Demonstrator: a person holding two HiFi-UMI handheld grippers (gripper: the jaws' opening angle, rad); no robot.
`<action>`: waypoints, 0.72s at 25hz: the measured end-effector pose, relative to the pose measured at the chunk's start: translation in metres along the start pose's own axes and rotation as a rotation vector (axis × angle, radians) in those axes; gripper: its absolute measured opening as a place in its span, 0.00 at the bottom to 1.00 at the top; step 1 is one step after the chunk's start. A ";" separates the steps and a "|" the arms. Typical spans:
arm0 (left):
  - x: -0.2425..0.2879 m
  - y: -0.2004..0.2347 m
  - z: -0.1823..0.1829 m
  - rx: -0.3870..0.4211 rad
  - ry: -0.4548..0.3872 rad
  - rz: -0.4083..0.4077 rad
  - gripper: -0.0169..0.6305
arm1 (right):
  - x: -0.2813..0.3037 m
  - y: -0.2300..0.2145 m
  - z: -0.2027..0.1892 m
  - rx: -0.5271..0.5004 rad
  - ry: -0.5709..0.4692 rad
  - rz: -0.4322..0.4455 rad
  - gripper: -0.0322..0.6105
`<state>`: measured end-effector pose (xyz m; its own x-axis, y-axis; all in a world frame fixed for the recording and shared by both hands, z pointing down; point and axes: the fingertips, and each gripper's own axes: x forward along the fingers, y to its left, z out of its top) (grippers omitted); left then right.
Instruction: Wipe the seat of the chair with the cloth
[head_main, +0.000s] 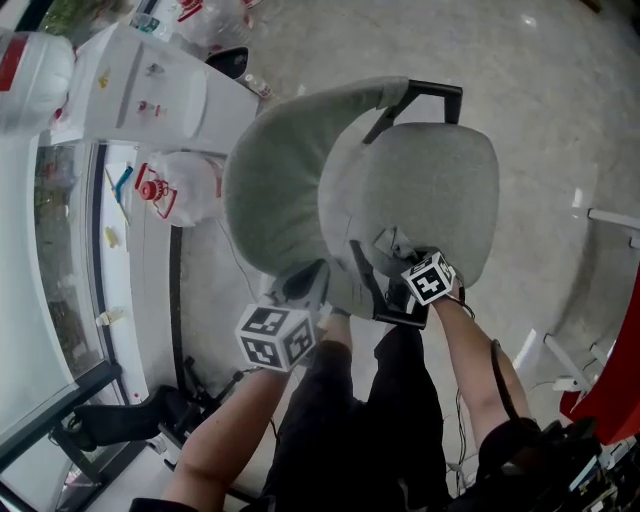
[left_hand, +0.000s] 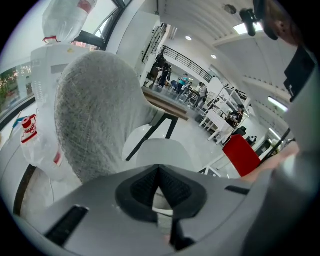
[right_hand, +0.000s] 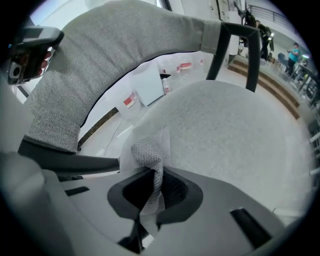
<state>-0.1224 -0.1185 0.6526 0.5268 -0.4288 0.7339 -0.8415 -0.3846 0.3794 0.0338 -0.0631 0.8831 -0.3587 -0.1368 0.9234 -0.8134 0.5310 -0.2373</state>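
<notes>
The chair has a grey fabric seat (head_main: 440, 180) and a curved grey backrest (head_main: 275, 190). My right gripper (head_main: 398, 278) is at the seat's near edge, shut on a pale grey-white cloth (head_main: 393, 243). In the right gripper view the cloth (right_hand: 147, 155) bunches out of the shut gripper (right_hand: 155, 176) onto the seat (right_hand: 225, 130), under the backrest (right_hand: 110, 45). My left gripper (head_main: 305, 288) is by the backrest's near end, beside the seat. Its own view shows the left gripper (left_hand: 159, 171) shut with nothing held, the backrest (left_hand: 95, 120) to the left and the seat (left_hand: 157, 150) ahead.
A white cabinet (head_main: 140, 90) and a plastic bag with red print (head_main: 175, 190) stand left of the chair. A red object (head_main: 615, 370) and white frame legs (head_main: 565, 360) are at the right. The person's dark trousers (head_main: 370, 430) are just below the seat.
</notes>
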 end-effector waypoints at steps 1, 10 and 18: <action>0.000 0.000 0.000 0.003 0.002 -0.002 0.04 | -0.003 -0.006 -0.006 0.024 0.001 -0.011 0.10; 0.007 -0.005 -0.006 0.041 0.038 -0.015 0.04 | -0.030 -0.053 -0.058 0.200 -0.009 -0.118 0.10; 0.005 -0.008 -0.008 0.015 0.066 -0.034 0.04 | -0.060 -0.089 -0.108 0.440 0.000 -0.244 0.10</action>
<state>-0.1141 -0.1111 0.6575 0.5457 -0.3607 0.7564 -0.8211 -0.4105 0.3966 0.1770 -0.0119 0.8816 -0.1341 -0.2127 0.9679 -0.9896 0.0806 -0.1194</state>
